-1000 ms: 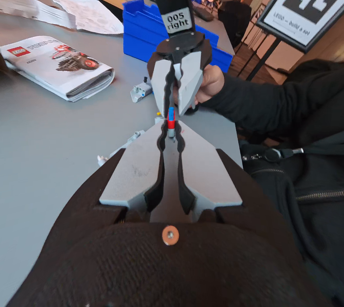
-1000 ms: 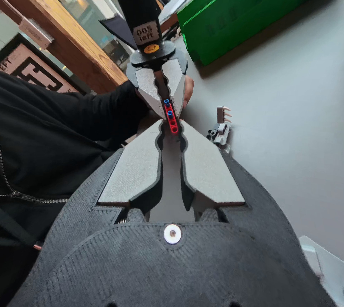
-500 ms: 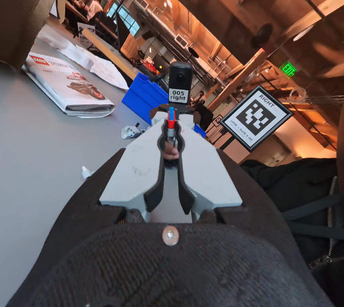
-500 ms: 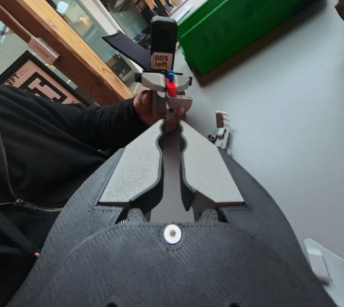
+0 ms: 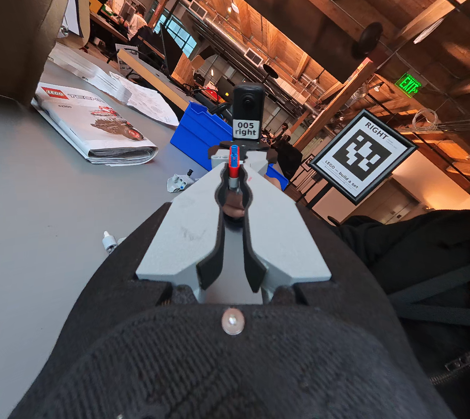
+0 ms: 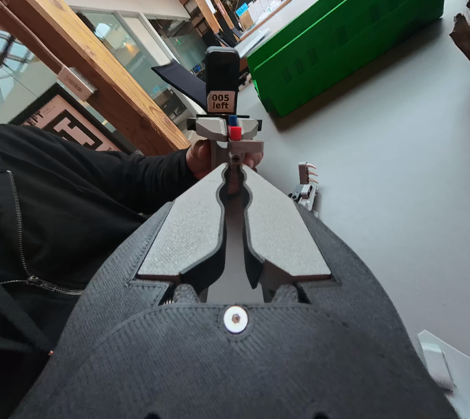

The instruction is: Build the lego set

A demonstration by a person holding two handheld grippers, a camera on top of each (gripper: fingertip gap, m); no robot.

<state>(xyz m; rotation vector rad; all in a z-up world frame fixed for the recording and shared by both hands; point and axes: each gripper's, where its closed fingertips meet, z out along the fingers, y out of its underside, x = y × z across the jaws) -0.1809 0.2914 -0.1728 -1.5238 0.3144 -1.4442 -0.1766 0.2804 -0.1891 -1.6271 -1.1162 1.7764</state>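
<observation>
We hold the small lego piece (image 5: 233,168) up off the table (image 5: 63,203), clamped at the tip of our left gripper (image 5: 233,178): a red beam with blue pins on top and a grey stub below. Our right gripper (image 6: 234,172) faces it head-on. Its jaws sit close together around a dark grey part (image 6: 235,161) at their tip, but we cannot tell whether they clamp it or only frame it.

We judge this to be a mid-air joining or re-gripping step, with most of the build still ahead: other sub-assemblies lie loose, a grey one with tan claws (image 6: 306,185) just beside the right gripper, a white-grey one (image 5: 179,181) near the blue bin (image 5: 198,129), and the manual (image 5: 94,127) farther off. A green bin (image 6: 343,38) stands well apart.

The next move calls for lining both tips up on one axis and pressing squarely, since a skewed push could twist the piece out of the left clamp.
</observation>
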